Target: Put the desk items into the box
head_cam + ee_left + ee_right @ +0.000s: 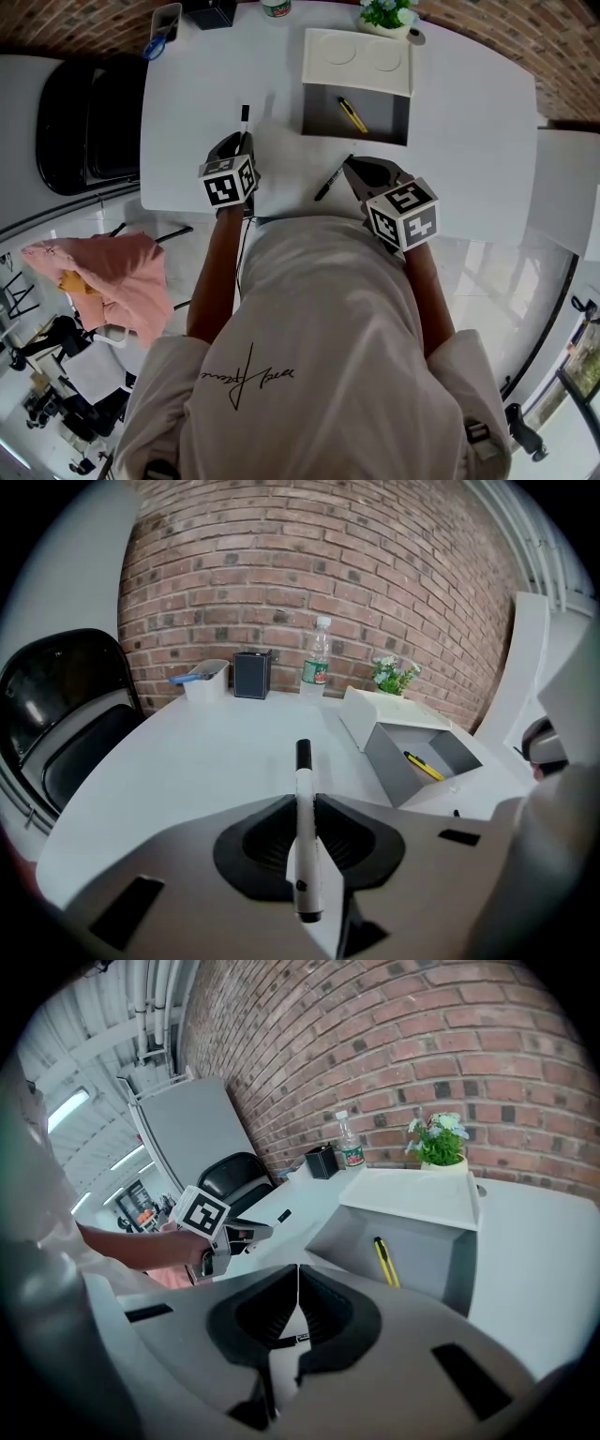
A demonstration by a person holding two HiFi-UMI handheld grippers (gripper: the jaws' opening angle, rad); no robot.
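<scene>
My left gripper is shut on a white marker with a black cap, held a little above the white table; the capped end points at the far side. The open grey box stands ahead and to the right, with a yellow pen inside. My right gripper is shut with nothing between its jaws. A black marker lies on the table right beside and under it.
The box's white lid lies behind the box. Along the back edge stand a water bottle, a black holder, a small tray and a potted plant. A black chair is left of the table.
</scene>
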